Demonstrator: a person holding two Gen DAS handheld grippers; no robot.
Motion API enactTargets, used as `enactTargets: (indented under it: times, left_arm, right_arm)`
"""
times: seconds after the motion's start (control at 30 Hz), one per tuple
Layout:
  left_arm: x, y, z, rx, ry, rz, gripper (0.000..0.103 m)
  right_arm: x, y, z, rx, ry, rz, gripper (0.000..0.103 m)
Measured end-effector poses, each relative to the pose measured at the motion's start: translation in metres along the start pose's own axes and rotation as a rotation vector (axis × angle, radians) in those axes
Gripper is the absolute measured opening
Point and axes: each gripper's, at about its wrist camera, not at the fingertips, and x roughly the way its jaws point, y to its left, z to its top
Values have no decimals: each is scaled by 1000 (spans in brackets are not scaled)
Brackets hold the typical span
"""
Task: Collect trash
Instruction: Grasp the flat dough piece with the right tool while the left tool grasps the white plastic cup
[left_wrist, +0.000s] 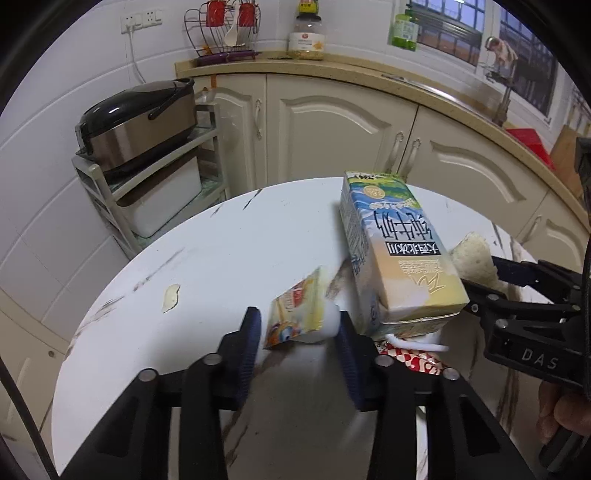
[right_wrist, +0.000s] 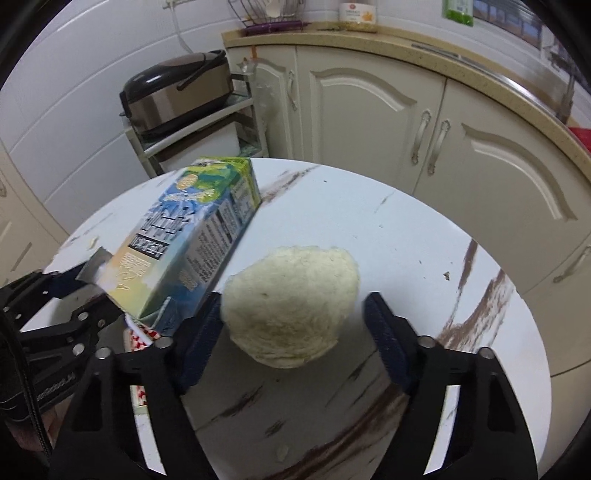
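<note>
At lower centre, the left gripper (left_wrist: 300, 330) pinches a crumpled wrapper (left_wrist: 295, 315) beside the milk carton (left_wrist: 395, 254), while the right gripper (right_wrist: 291, 314) brackets a bread lump (right_wrist: 291, 304), right pad apart.

Round white marbled table (right_wrist: 424, 229), w/ milk carton (left_wrist: 391, 254), bread lump (right_wrist: 295, 306), crumpled wrapper (left_wrist: 295, 314), small crumb (left_wrist: 170, 297)

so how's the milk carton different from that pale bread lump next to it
The milk carton is a printed box with flat faces and sharp edges; the bread lump is plain, pale, rounded and rough. The carton is the longer of the two and lies tilted, its near end propped on other litter; the lump sits low on the table. Both lie on the same round table, close together.
</note>
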Motion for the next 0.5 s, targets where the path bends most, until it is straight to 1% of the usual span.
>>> enactTargets:
  times: [0.07, 0.13, 0.17, 0.27, 0.5]
  left_arm:
    - [0, 5, -3, -11, -4, -17, 31]
    - [-4, 13, -6, -25, -6, -20, 22]
    - [-4, 17, -7, -34, -6, -25, 20]
    - [-10, 27, -12, -61, -14, -33, 19]
    - [-34, 32, -34, -99, -29, -34, 19]
  right_arm:
    - [0, 1, 0, -5, -2, 1, 62]
    - [-1, 0, -2, -2, -7, 16, 61]
    - [-3, -3, -3, 11, -11, 32, 60]
    - [-7, -12, -6, 50, -18, 78, 59]
    - [-21, -20, -19, 77, -27, 111, 59]
